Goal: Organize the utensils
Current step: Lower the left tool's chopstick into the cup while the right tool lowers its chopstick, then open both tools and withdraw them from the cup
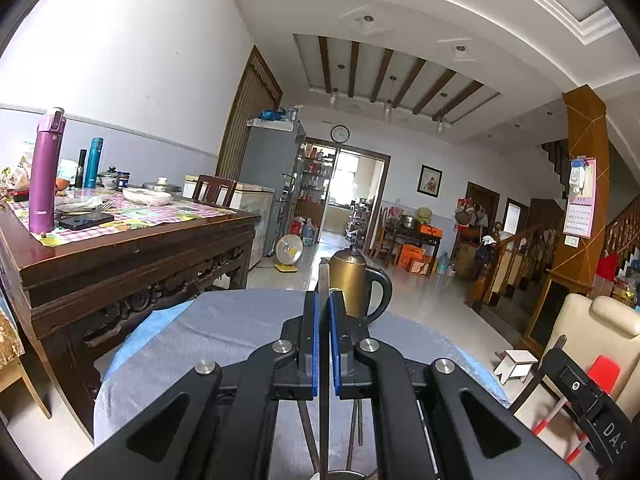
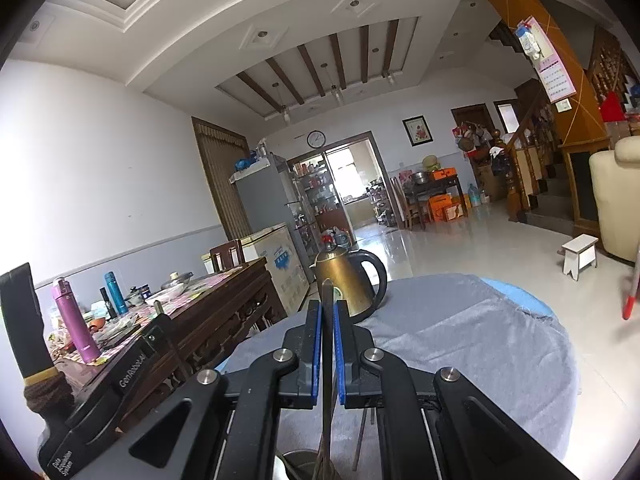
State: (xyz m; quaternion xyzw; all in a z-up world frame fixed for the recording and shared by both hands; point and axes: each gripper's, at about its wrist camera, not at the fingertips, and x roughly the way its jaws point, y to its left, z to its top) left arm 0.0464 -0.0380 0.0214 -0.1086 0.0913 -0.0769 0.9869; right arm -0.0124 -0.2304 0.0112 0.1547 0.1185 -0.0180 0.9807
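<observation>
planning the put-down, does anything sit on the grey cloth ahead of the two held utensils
Yes: a brass kettle stands on the cloth straight ahead of the left gripper and right gripper, right behind the utensil each one holds.

Two hand-held grippers point almost level, tipped slightly downward. The left gripper [image 1: 324,300] has its blue-padded jaws drawn nearly together, pinching the thin flat handle of a metal utensil [image 1: 324,276] that stands upright between them. The right gripper [image 2: 328,308] is likewise clamped on a dark, slim utensil handle [image 2: 328,300] held upright. At the left edge of the right wrist view, the left gripper's black body is visible alongside.
</observation>
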